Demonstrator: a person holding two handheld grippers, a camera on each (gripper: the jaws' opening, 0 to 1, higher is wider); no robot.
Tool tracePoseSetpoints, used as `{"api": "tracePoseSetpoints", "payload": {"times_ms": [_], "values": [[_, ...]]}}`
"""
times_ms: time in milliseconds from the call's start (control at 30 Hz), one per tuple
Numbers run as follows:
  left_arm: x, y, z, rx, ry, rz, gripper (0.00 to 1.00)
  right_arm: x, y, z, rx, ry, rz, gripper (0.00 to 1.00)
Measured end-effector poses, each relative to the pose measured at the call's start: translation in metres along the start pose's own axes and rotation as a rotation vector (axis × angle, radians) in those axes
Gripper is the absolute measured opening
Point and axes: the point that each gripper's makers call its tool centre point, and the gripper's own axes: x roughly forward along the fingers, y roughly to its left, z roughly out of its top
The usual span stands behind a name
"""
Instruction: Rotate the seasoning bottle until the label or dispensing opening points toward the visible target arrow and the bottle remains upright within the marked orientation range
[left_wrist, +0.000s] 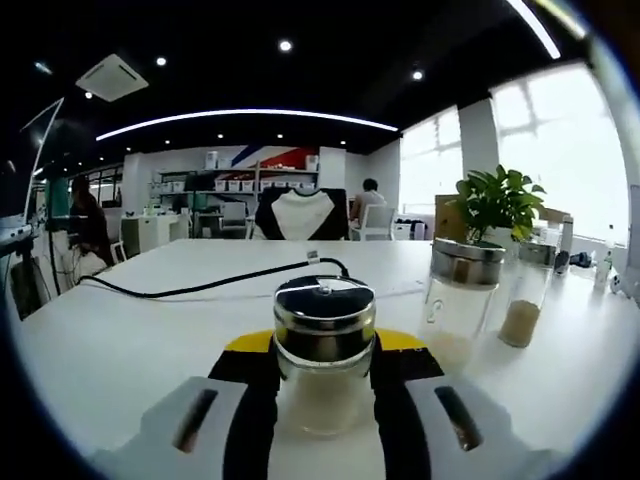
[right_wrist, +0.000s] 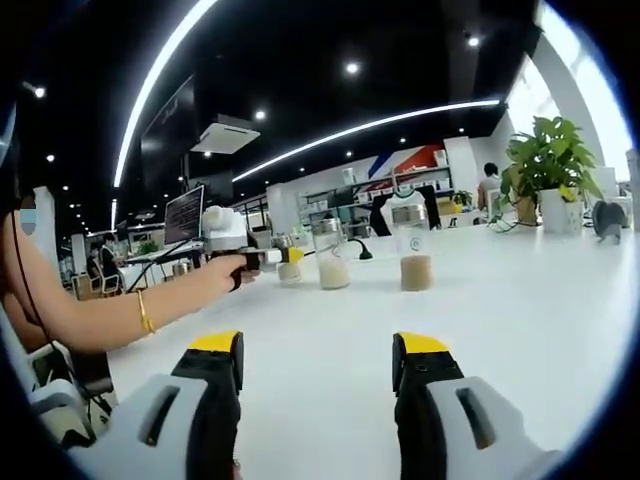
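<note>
Left tongs (left_wrist: 325, 400) are being clamped around the seasoning bottle (left_wrist: 324, 350), which is being kept upright on the white surface (left_wrist: 120, 340) between the black pads, probably so it can be twisted without tipping. Right tongs (right_wrist: 315, 375) are being held spread apart and empty, well back over the surface. Two other glass jars (left_wrist: 462, 300) are being left alone just beside it. No target arrow can be made out.
</note>
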Motion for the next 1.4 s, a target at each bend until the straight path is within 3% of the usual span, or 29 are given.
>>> {"api": "tracePoseSetpoints", "payload": {"times_ms": [567,767,1000,1300,1400], "values": [[-0.024,-0.007,0.032,0.009,-0.025,-0.020,0.37,-0.003,0.014,0.006,-0.021,-0.015,0.024,0.60],[-0.031,-0.012,0.035,0.031,-0.020,-0.041,0.37,-0.004,0.018,0.006,-0.021,-0.014,0.031,0.60],[-0.048,-0.028,0.031,0.040,-0.004,-0.110,0.37,-0.002,0.025,0.007,-0.030,-0.013,0.053,0.60],[-0.069,-0.046,0.039,0.043,-0.023,-0.182,0.37,0.001,0.036,0.008,-0.037,-0.016,0.082,0.59],[-0.075,-0.047,0.037,0.097,-0.019,-0.174,0.37,0.003,0.040,0.008,-0.038,-0.016,0.093,0.58]]}}
